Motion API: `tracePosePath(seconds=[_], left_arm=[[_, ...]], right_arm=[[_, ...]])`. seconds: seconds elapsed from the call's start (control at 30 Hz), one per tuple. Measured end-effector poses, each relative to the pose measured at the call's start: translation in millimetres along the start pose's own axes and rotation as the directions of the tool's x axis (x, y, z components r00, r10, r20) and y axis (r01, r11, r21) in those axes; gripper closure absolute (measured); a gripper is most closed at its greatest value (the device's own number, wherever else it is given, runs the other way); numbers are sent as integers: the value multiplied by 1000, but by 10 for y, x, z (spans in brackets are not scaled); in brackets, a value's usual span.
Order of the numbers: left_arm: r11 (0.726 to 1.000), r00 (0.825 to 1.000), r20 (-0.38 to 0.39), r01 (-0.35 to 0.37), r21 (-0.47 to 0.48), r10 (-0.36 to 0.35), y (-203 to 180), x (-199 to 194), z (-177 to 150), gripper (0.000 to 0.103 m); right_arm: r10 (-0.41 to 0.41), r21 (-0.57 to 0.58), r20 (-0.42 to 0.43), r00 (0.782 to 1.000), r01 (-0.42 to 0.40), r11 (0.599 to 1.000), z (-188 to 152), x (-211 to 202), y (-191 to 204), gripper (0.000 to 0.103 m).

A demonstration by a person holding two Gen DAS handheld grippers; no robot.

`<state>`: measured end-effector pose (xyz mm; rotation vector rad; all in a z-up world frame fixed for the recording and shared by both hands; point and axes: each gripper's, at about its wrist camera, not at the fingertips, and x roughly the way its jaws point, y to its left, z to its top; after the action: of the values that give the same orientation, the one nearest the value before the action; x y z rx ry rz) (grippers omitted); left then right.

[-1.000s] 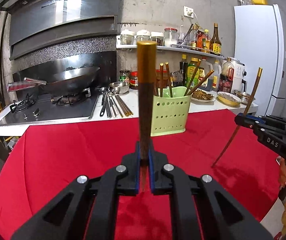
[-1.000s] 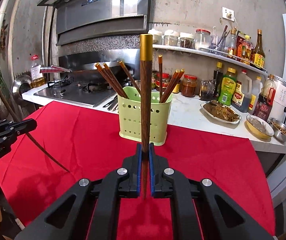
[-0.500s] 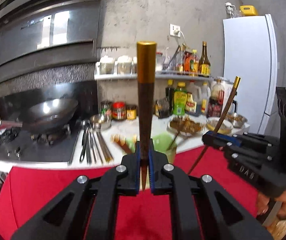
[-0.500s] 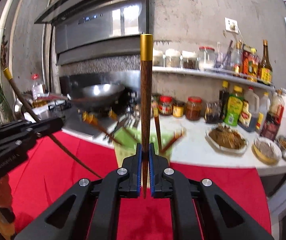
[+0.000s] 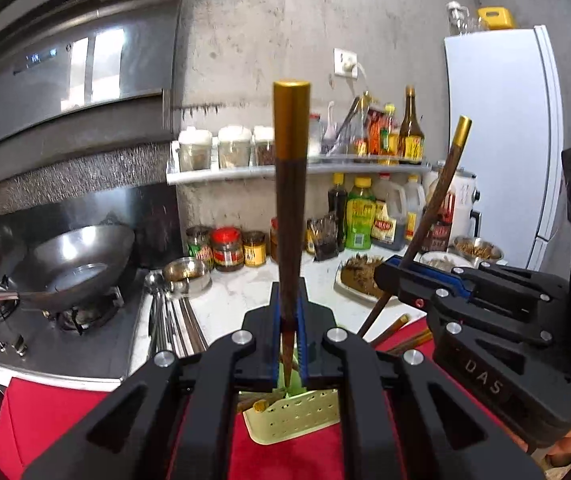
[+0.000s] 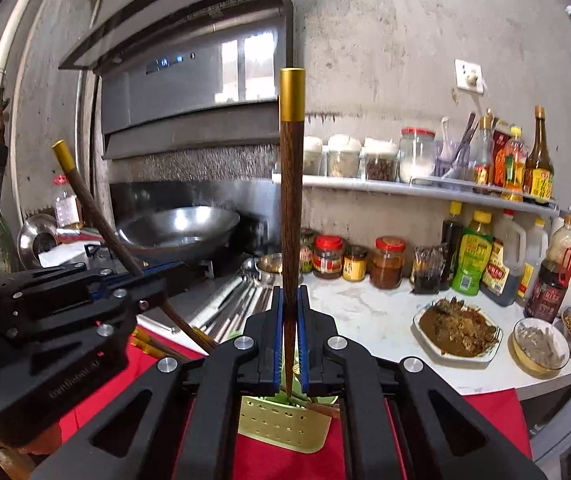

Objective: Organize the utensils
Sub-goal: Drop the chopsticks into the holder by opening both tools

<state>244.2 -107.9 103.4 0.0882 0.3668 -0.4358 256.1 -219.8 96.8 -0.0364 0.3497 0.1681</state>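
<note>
The left hand-held gripper [image 5: 288,334] is clamped on a dark wooden chopstick [image 5: 290,208] with a gold cap. The chopstick stands upright between the blue pads, and its thin tip points down. The right hand-held gripper [image 6: 290,334] is clamped in the same way on a second chopstick [image 6: 291,208], also upright, gold end on top. Both grippers are above a pale green utensil holder [image 5: 297,414] with small holes. The holder stands on the red surface [image 5: 41,412], close to the near edge of each view, and more chopsticks rest inside it. In the left wrist view the right gripper appears at the right side, with its chopstick tilted. On the far white counter [image 5: 245,292] lie metal spoons and chopsticks [image 5: 173,320], beside the stove with a wok [image 5: 81,264].
</note>
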Motion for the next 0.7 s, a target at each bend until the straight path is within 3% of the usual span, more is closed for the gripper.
tracePosePath(seconds=[0.17, 0.27, 0.37, 0.5, 0.7], left_arm=[[1000, 999, -36, 18, -5, -18, 47, 181, -96, 97], [1000, 1000, -24, 7, -6, -7, 72, 156, -79, 92], [999, 1000, 6, -3, -32, 3, 131, 5, -20, 77], [999, 999, 44, -27, -43, 29, 180, -288, 32, 74], [989, 990, 33, -138, -46, 139, 156, -854, -167, 61]], right_arm=[[-2, 10, -50, 999, 2, 1000, -102, 182, -42, 92], [-4, 24, -40, 999, 5, 1000, -101, 135, -66, 61], [-24, 17, -14, 1000, 24, 1000, -69, -28, -60, 61], [-42, 2, 12, 999, 42, 999, -54, -323, -40, 61], [-59, -8, 8, 998, 59, 998, -229, -913, 45, 61]])
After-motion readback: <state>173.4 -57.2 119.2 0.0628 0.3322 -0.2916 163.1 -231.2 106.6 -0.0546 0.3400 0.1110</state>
